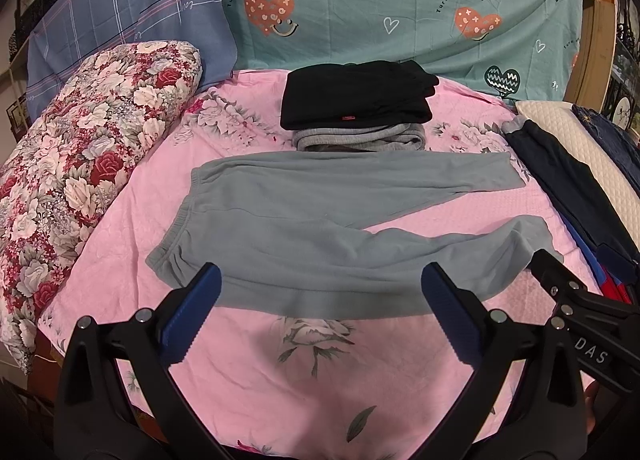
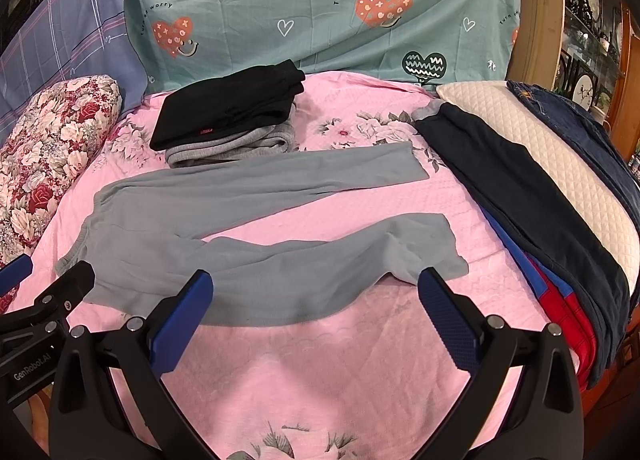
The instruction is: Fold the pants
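Covering the bed, you have one pink sheet point(image 1: 120, 244), and one pair of grey pants point(image 1: 320, 227) lies flat on it, both legs apart. Behind sits one stack of two folded garments point(image 2: 224, 115); the lower grey one is mostly hidden. Your left gripper point(image 1: 320, 300) and right gripper point(image 2: 316, 300) are both spread wide, holding nothing.
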